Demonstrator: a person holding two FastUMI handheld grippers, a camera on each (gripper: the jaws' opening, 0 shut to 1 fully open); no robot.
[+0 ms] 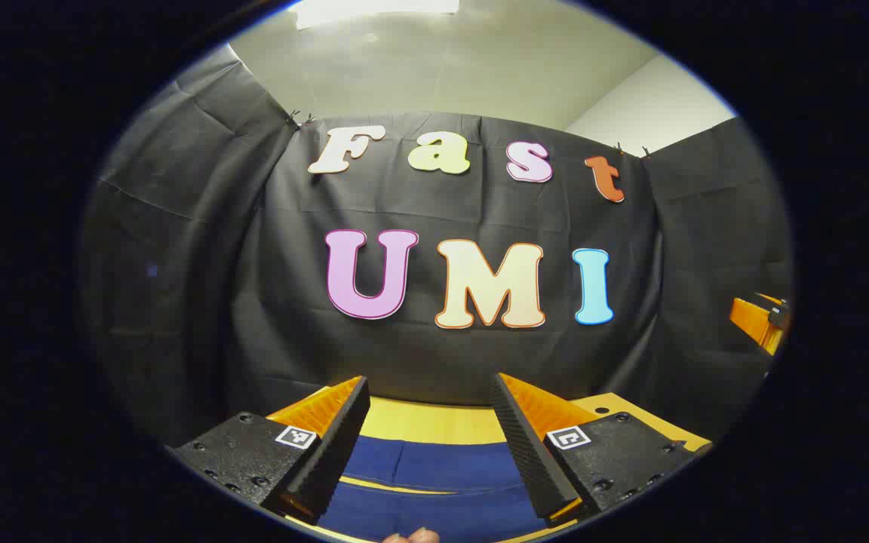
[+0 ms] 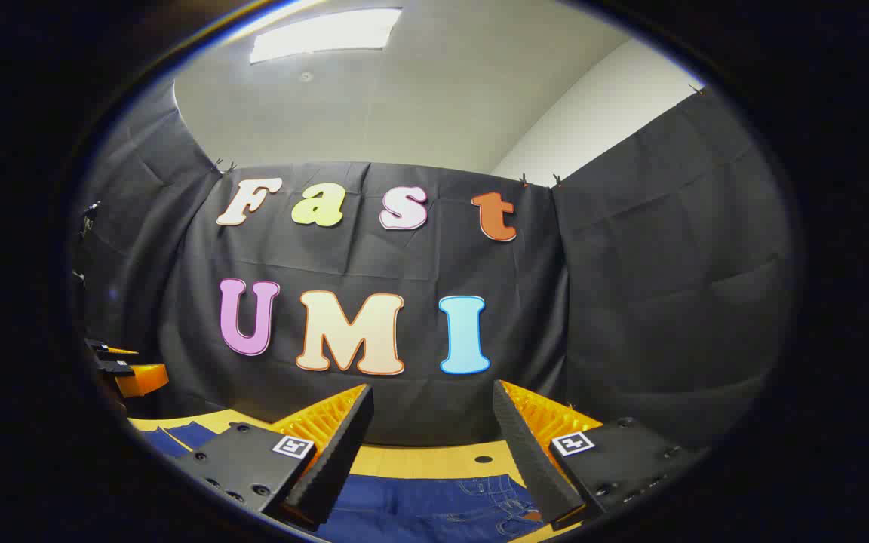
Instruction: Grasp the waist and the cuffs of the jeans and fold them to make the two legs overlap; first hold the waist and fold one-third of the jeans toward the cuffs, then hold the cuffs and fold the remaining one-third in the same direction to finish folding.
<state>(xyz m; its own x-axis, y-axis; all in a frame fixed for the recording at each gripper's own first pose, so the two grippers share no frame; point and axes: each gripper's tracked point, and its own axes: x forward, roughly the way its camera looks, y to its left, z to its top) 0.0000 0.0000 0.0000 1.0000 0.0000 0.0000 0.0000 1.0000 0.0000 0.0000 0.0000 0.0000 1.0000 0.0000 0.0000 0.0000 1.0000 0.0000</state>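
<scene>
Black cloth (image 1: 178,302) hangs all round the booth, creased and clipped along its top edge, with a pale ceiling (image 2: 419,98) and a lit ceiling panel (image 2: 325,34) above it. Below that runs the yellow wooden table (image 1: 427,421), its far edge meeting the cloth. On the table lie the blue jeans (image 1: 434,464), spread flat beneath both tools; in the right gripper view the denim (image 2: 434,505) shows stitched seams and what looks like a pocket corner near the right finger, though I cannot tell whether that end is the waist or the cuffs.

The left gripper (image 1: 432,445) is held level above the jeans with its two ribbed fingers standing well apart and nothing between them. A fingertip (image 1: 412,536) of the person peeks in at the bottom edge of that view. The right gripper (image 2: 432,452) hangs the same way, fingers spread wide over the denim, gripping nothing. Each tool's orange body shows small at the far edge of the other's view.
</scene>
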